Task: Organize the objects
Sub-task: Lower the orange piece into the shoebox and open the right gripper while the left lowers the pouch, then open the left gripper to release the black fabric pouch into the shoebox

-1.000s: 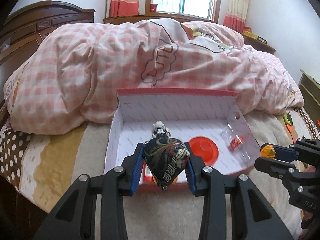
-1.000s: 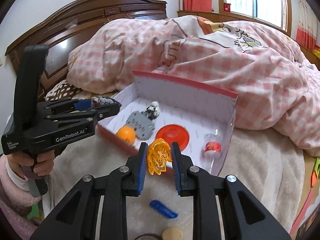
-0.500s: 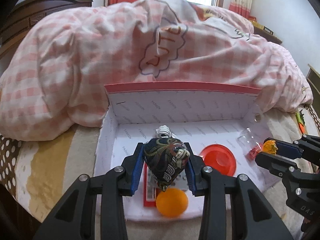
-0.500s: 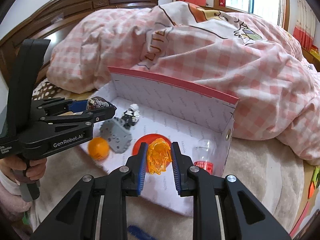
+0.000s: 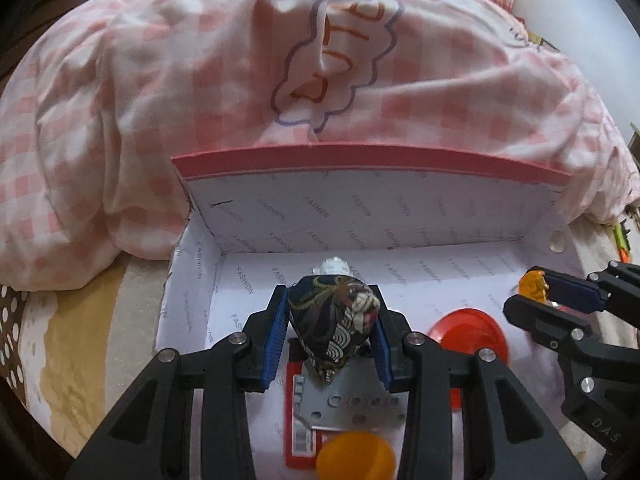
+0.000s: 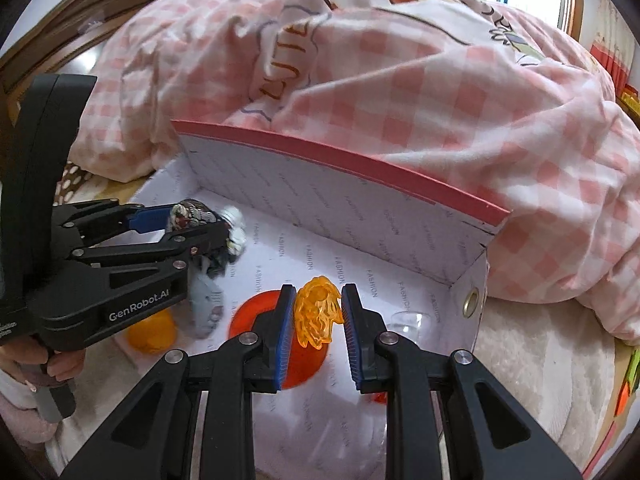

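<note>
A white box with a pink rim [image 5: 372,166] lies open on the bed; it also shows in the right wrist view [image 6: 340,160]. My left gripper [image 5: 332,336] is shut on a dark patterned fabric pouch [image 5: 334,326] and holds it above the box's floor. My right gripper [image 6: 318,316] is shut on a translucent orange flame-shaped toy [image 6: 316,316], held over the box above a red disc [image 6: 256,312]. In the box lie an orange ball [image 5: 354,460], a grey perforated plate [image 5: 352,404], a small figure [image 5: 334,268], the red disc [image 5: 466,336] and a clear bottle [image 6: 408,322].
A pink checked duvet [image 5: 280,80] is heaped right behind the box. The box sits on a beige fuzzy blanket [image 6: 540,368]. A wooden headboard [image 6: 80,32] stands at the far left. A hand [image 6: 60,364] holds the left gripper's handle.
Both grippers have moved forward over the open box, still holding the pouch and the orange toy. The box looms larger and its contents now lie under the fingers.
</note>
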